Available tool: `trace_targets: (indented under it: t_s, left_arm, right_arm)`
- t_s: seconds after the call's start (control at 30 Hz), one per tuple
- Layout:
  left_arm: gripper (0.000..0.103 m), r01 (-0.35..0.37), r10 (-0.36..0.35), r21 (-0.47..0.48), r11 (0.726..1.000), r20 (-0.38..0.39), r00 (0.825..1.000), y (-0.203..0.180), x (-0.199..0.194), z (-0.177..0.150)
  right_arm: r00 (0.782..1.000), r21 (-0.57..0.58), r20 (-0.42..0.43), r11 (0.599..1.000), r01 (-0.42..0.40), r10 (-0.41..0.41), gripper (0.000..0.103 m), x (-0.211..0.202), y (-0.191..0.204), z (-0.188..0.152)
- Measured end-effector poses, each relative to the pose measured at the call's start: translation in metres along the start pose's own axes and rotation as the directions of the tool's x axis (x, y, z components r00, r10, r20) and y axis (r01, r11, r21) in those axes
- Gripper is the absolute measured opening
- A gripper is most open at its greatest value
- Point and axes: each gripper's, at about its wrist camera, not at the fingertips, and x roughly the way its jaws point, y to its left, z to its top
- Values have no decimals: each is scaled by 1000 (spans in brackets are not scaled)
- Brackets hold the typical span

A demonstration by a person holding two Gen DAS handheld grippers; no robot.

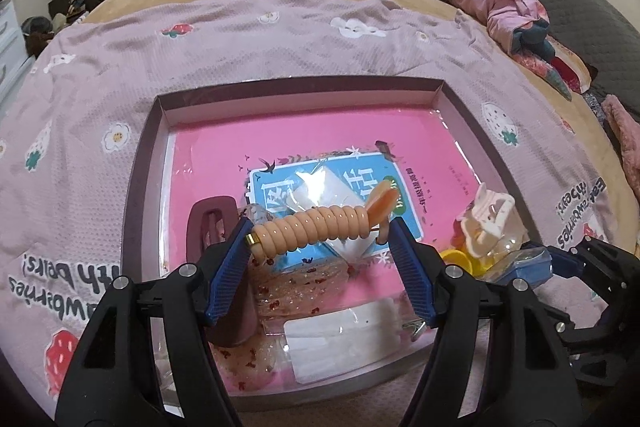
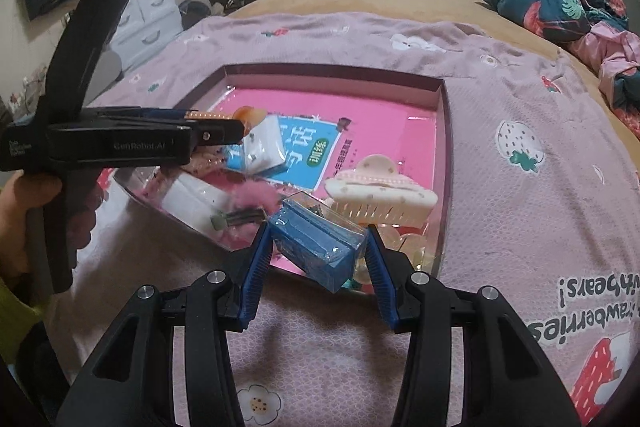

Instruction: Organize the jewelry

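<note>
My left gripper (image 1: 320, 233) pinches a peach spiral hair tie (image 1: 312, 229) end to end over the shallow box (image 1: 300, 85) on the bed. My right gripper (image 2: 318, 247) clamps a small blue clear-lidded case (image 2: 318, 247) at the box's near edge. Inside lie a cream claw clip (image 2: 380, 193), a maroon clip (image 1: 210, 231) and packets — loosely scattered, so I judge the sorting barely underway.

One tray (image 1: 460, 115), two hair clips (image 1: 486, 223), one book (image 1: 224, 163).
</note>
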Motion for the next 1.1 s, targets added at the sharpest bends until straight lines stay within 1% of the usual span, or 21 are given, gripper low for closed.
trace_targets:
  t_s: [0.3,0.37,0.43,0.53,0.57,0.7,0.8,0.83,0.9,0.97,1.0,1.03,1.1]
  left_arm:
    - [61,-1,1,-6,1000,-10,1000,1,2,-4]
    - [61,-3,3,-7,1000,-7,1000,2,0,-5]
    - [62,-4,4,-13,1000,0,1000,3,-5,-6]
    - [64,1,0,-22,1000,20,1000,3,-15,-8]
    - [67,-1,2,-24,1000,27,1000,3,-20,-8]
    - [70,-3,5,-32,999,58,998,3,-39,-10]
    - [77,-6,9,-41,999,91,996,2,-58,-14]
    - [78,-6,11,-47,999,104,995,3,-67,-16]
    - [83,-16,23,-53,998,123,992,3,-79,-21]
    - [87,-23,32,-61,998,147,989,3,-95,-28]
    - [91,-24,35,-67,997,157,987,4,-101,-31]
    - [92,-24,36,-74,997,169,985,4,-110,-36]
    - [93,-28,42,-80,996,182,982,4,-121,-42]
  right_arm:
    - [1000,3,-21,1000,18,-18,47,8,2,-1]
    - [1000,7,-24,1000,15,-14,52,7,2,-1]
    - [1000,10,-18,1000,21,-20,54,3,2,-1]
    - [1000,19,-4,1000,22,-21,61,-7,1,-3]
    - [1000,22,2,1000,21,-22,62,-10,1,-4]
    - [999,24,36,999,36,-37,70,-31,2,-7]
    - [997,31,68,998,46,-48,79,-49,4,-9]
    - [995,35,80,998,52,-54,84,-54,5,-9]
    - [992,44,112,997,61,-66,87,-69,6,-10]
    - [988,53,136,996,69,-76,93,-82,8,-12]
    - [986,58,145,996,73,-81,95,-86,8,-12]
    - [984,66,156,995,76,-85,97,-92,8,-13]
    - [981,79,174,994,69,-82,97,-103,10,-15]
